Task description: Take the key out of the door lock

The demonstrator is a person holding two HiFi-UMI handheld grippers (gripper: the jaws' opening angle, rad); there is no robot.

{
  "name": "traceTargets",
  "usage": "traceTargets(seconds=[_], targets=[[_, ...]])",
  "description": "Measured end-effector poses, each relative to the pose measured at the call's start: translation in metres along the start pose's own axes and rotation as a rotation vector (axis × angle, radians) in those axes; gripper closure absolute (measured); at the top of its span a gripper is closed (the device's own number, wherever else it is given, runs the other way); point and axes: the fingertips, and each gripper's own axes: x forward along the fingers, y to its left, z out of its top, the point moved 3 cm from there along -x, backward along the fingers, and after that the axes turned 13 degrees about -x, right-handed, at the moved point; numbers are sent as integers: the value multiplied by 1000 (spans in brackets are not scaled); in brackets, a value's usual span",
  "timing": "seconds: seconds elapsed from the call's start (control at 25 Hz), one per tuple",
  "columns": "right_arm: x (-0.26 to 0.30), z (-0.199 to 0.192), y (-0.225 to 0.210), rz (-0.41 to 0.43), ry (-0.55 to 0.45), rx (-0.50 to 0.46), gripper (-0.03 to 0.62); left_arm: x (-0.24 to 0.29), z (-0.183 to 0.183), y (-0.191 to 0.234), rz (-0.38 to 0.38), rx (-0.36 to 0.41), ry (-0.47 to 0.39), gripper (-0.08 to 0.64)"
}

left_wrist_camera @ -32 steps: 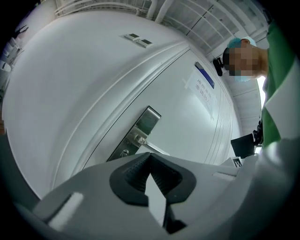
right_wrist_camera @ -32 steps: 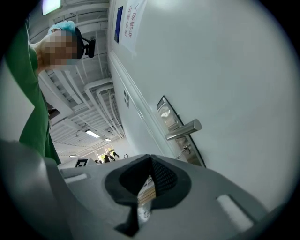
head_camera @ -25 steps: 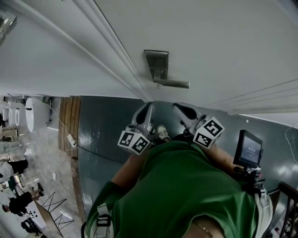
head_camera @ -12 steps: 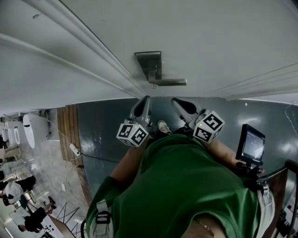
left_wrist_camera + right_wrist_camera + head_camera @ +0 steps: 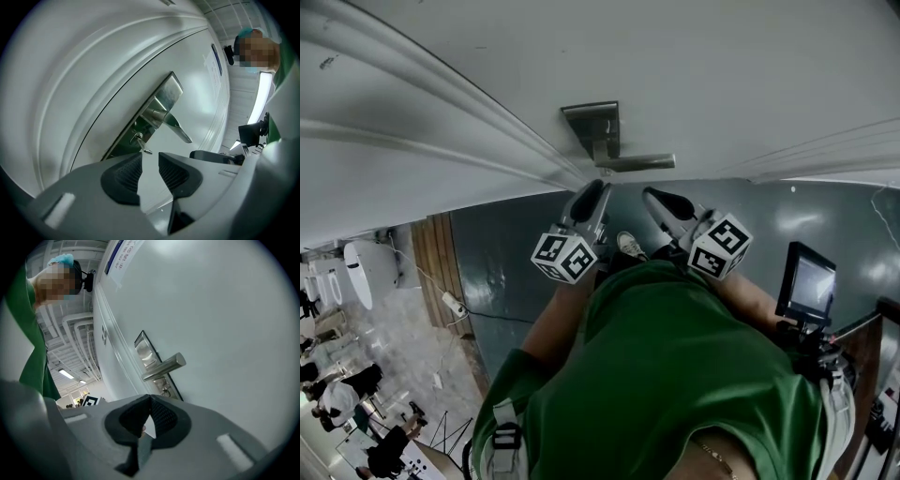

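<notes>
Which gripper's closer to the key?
Left. The left gripper, fingers opening and empty, sits just short of the key; the right gripper hangs farther back.

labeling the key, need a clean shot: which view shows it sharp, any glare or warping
Left gripper view: key sharp and evenly lit below the handle; the wide lens bows the door's lines. Right gripper view: key small and dim under the brightly lit handle. Head view: key not discernible; light patches on the floor.
</notes>
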Motion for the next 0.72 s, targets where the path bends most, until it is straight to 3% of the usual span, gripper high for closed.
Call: traceTargets(seconds=[0.24, 0.72], targets=[[-1, -1, -3, -21, 4, 6, 589, 13, 2, -1, -19, -11, 35, 413], [-3, 0, -8, -44, 0, 10, 589, 32, 13, 3, -40, -95, 53, 434]])
